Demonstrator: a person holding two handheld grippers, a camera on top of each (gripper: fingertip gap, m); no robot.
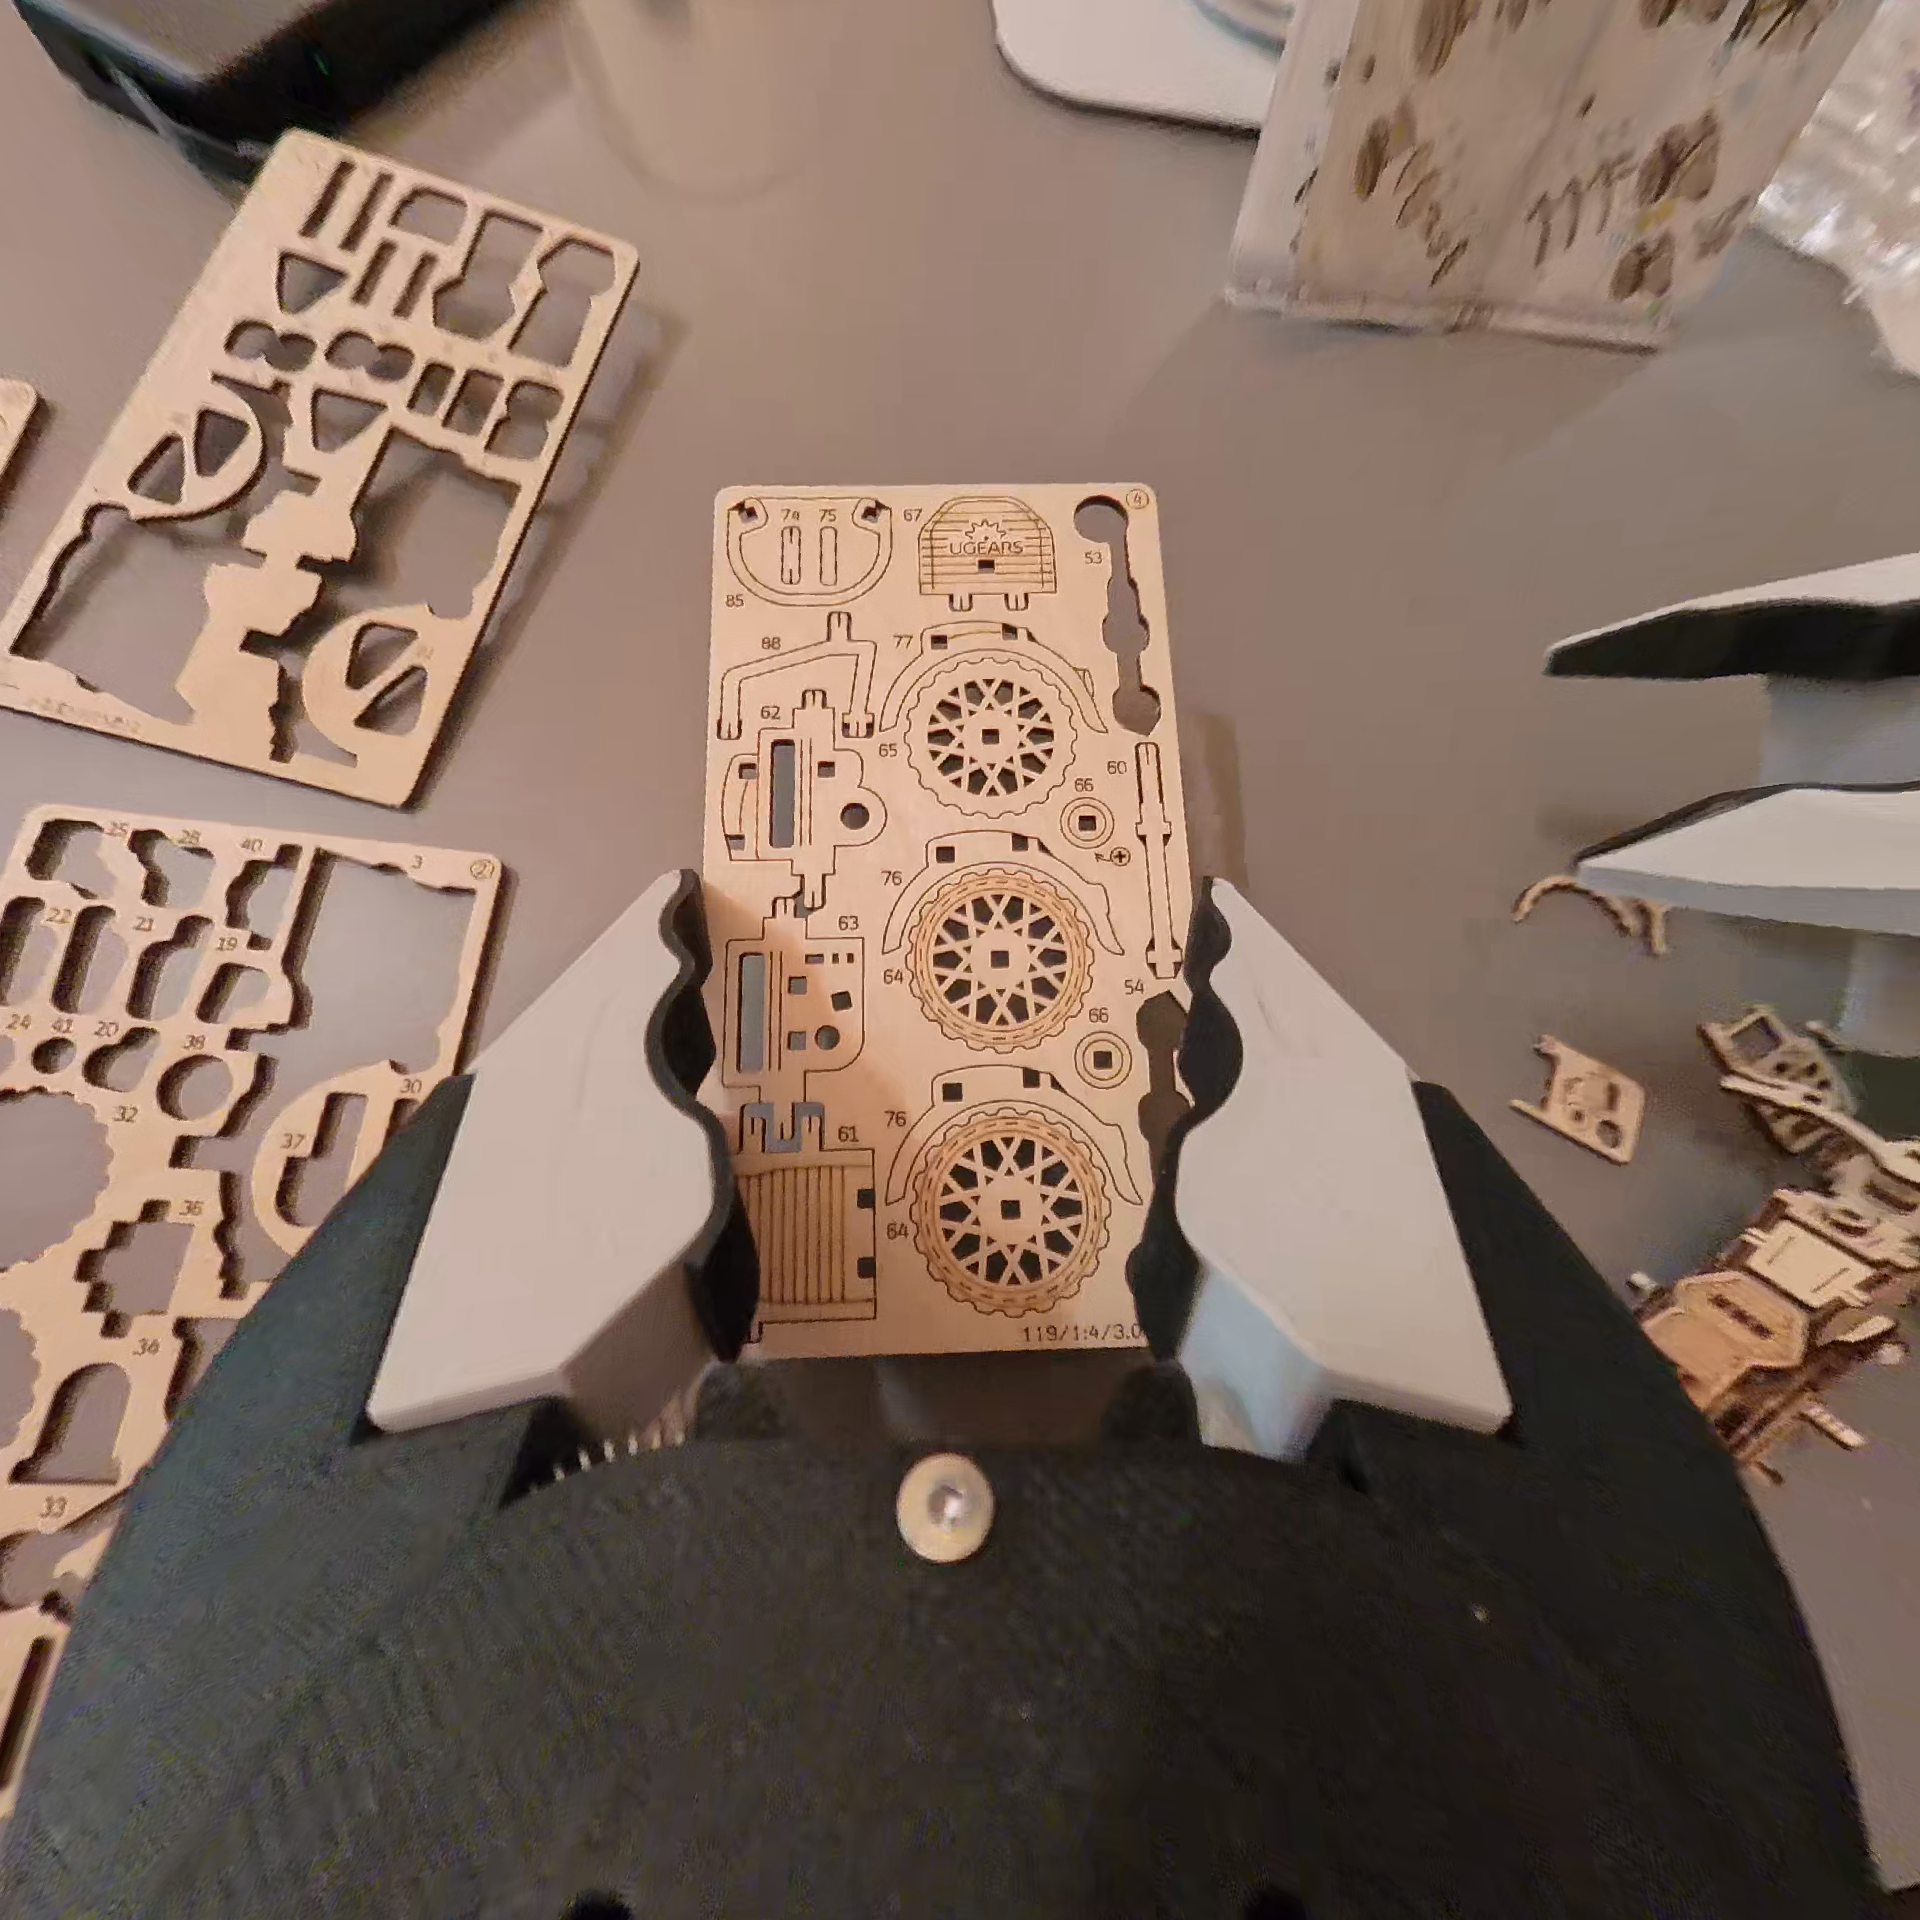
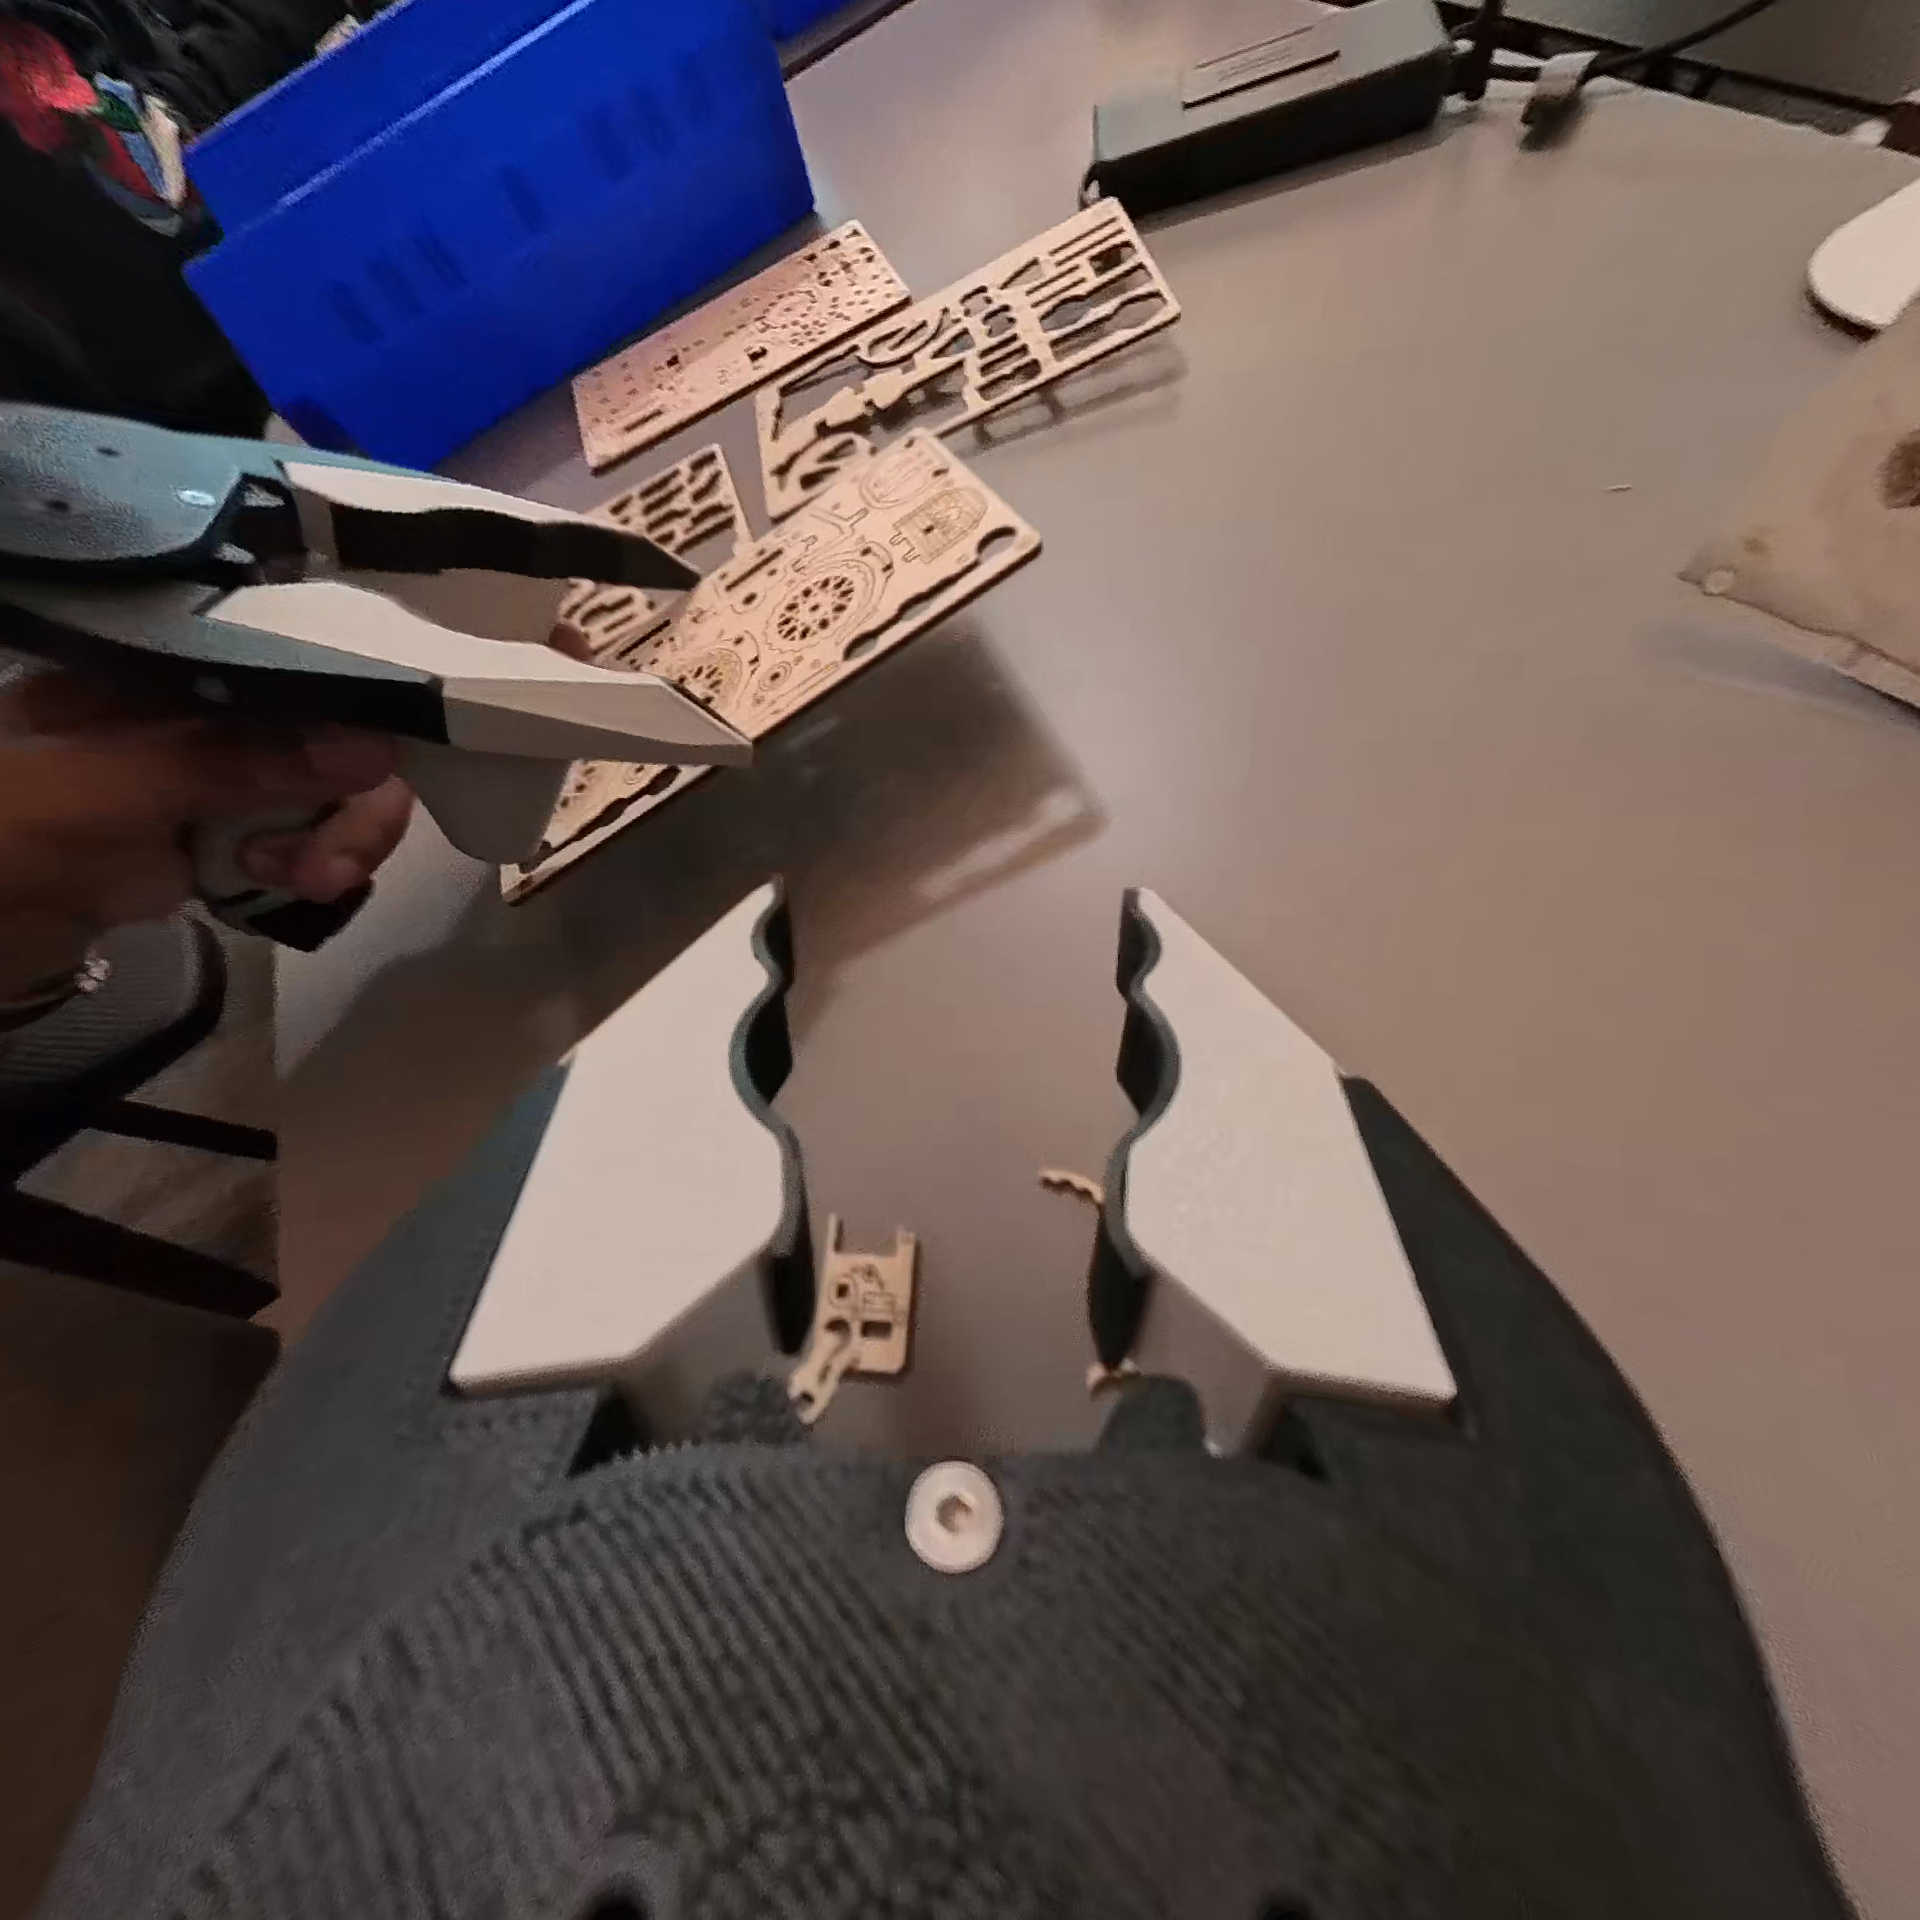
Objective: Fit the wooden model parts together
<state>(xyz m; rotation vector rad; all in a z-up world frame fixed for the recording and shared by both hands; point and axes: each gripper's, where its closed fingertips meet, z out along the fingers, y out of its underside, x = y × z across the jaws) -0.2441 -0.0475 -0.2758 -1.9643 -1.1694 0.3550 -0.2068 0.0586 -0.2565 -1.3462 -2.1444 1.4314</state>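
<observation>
The left hand-held gripper (image 1: 940, 914) clamps the uncut parts sheet (image 1: 935, 831) by its long edges, lifted off the counter (image 1: 1351, 436). Emptied sheets (image 1: 312, 468) lie left; loose parts (image 1: 1579, 1112) and the half-built model (image 1: 1766, 1288) crowd the right. The right hand-held gripper (image 2: 951, 914) hangs released over bare counter ahead.

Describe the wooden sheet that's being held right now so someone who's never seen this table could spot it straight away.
On the grey table, find the wooden sheets spread to the left hand-held gripper's left. The held sheet is the one clamped by its long edges between that gripper's fingers and, in the right wrist view, lifted off the table. Unlike the punched-out sheets beside it, it is nearly full, with three spoked wheels uncut.
</observation>
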